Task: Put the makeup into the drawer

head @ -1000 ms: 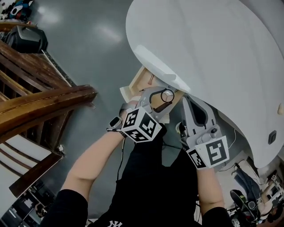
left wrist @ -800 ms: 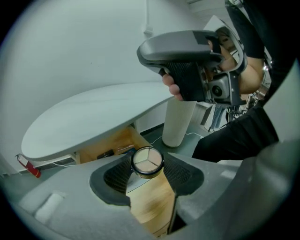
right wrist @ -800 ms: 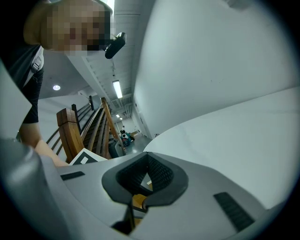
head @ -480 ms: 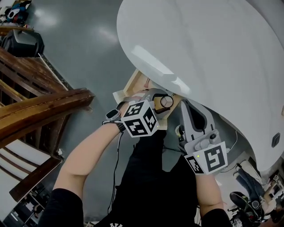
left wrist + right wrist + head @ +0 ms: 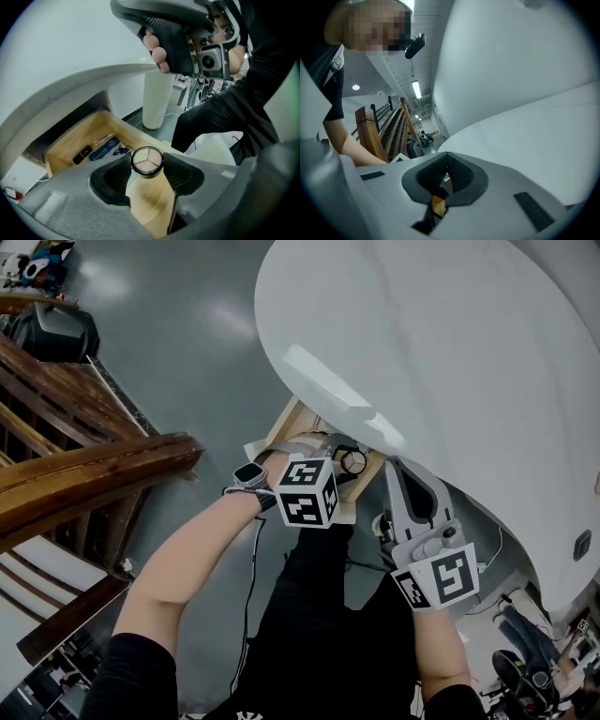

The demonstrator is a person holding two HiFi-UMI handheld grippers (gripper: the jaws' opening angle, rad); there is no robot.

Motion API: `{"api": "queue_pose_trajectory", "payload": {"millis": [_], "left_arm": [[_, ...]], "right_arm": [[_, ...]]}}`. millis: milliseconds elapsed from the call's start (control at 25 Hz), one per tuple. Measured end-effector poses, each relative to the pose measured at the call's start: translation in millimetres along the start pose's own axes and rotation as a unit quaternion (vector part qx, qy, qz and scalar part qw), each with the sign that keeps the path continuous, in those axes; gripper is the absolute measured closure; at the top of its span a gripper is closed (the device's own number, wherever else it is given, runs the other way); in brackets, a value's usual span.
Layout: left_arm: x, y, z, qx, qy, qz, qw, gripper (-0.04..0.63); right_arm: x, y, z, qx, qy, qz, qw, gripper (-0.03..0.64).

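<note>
My left gripper is shut on a round black compact with three pale powder shades, also seen as the compact in the head view. It hangs over the near edge of the open wooden drawer under the white round table. Inside the drawer lie a black lipstick, a blue packet and a thin stick. My right gripper is to the right of the drawer, below the table edge, with its jaws together and nothing in them.
A white table leg stands behind the drawer. A wooden stair rail runs along the left over the grey floor. The person's dark shirt fills the lower middle, and cables lie on the floor at the lower right.
My left gripper has shifted slightly right and down with the compact still in it, staying at the drawer's front. The right gripper has hardly moved.
</note>
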State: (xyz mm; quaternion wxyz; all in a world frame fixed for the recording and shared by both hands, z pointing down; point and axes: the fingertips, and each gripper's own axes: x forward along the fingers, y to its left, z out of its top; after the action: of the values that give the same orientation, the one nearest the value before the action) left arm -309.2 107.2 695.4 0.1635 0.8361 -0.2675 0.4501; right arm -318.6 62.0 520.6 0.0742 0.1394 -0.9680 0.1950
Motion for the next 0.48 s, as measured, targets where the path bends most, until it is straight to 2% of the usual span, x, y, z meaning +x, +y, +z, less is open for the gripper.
{"api": "queue_pose_trajectory", "payload": {"millis": [280,480], "left_arm": [[17,5,-9,0.013,0.018,-0.022,0.9995,0.379],[21,7,-13,0.006,0.022,-0.033,0.9992,0.379]], "right_arm": [[-2,-2,0,-0.002,0.0,0.0,1.0,0.603],[-3,-4,-1,0.0,0.006,-0.002,1.0,0.603]]}}
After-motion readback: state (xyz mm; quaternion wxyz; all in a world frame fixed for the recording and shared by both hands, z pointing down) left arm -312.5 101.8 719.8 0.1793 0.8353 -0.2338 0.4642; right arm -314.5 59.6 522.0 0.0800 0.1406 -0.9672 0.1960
